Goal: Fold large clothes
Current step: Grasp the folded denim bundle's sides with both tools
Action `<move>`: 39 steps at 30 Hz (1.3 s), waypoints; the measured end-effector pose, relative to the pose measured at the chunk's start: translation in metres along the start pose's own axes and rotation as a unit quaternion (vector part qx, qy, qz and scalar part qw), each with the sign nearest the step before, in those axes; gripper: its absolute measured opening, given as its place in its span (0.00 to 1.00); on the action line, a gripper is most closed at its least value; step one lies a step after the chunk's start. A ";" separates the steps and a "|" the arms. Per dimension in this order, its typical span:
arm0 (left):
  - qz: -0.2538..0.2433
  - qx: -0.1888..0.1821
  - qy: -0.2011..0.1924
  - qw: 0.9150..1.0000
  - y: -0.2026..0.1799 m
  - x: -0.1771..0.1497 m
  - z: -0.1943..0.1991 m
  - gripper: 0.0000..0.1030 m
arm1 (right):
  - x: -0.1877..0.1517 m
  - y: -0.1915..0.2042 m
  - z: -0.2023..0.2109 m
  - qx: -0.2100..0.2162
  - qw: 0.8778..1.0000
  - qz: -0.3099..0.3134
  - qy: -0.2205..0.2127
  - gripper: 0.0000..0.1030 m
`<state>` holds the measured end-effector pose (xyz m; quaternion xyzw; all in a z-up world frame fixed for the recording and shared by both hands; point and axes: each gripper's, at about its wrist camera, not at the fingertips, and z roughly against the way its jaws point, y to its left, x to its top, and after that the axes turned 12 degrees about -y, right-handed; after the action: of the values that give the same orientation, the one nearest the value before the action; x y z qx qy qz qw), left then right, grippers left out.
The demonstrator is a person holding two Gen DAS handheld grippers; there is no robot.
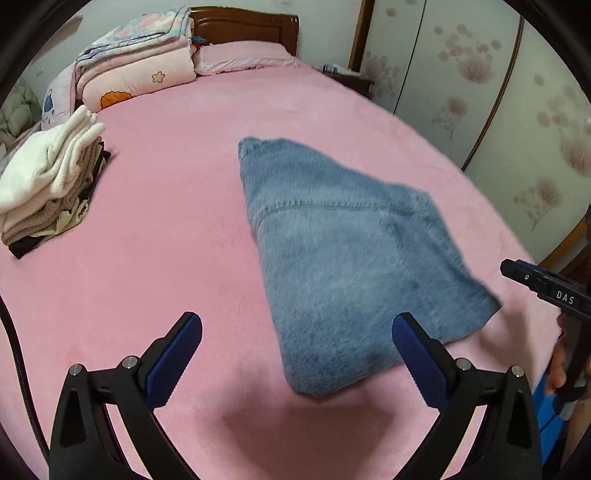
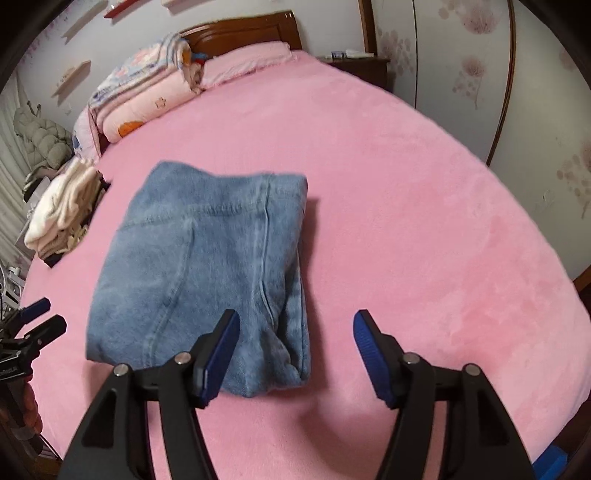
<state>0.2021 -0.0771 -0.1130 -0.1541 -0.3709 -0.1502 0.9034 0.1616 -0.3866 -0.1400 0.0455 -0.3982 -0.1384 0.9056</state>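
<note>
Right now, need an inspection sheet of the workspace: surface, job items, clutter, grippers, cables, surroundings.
Surface: pink bedspread, smooth around the work.
Job's things: folded jeans lying flat near the bed's near edge, free of both grippers.
Clutter: stack of folded clothes to the left; folded quilts and a pillow by the headboard.
Grippers: left gripper open, nothing between its jaws; right gripper open, empty, above the jeans' near edge.
Cables: dark cord at the left edge of the left wrist view.
Surroundings: wooden headboard, floral wardrobe doors, nightstand, wall shelves.
</note>
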 end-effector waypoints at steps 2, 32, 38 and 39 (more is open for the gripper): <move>0.017 -0.029 -0.011 0.999 0.005 0.005 0.007 0.99 | 0.006 0.000 0.012 0.018 0.999 -0.002 -0.034 0.62; 0.190 -0.174 0.133 0.957 0.050 -0.021 -0.173 1.00 | -0.001 -0.034 -0.147 0.129 0.983 -0.047 0.125 0.67; 0.161 -0.193 0.133 0.959 0.046 -0.017 -0.181 1.00 | 0.002 -0.036 -0.173 0.223 0.960 -0.064 0.158 0.54; 0.158 -0.195 0.133 0.959 0.047 -0.017 -0.179 0.99 | 0.002 -0.033 -0.175 0.234 0.957 -0.058 0.163 0.51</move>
<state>0.3204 -0.1019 -0.2542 -0.3623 -0.1819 -0.0944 0.9093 0.2845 -0.4237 -0.2639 0.3011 -0.2630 -0.0844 0.9127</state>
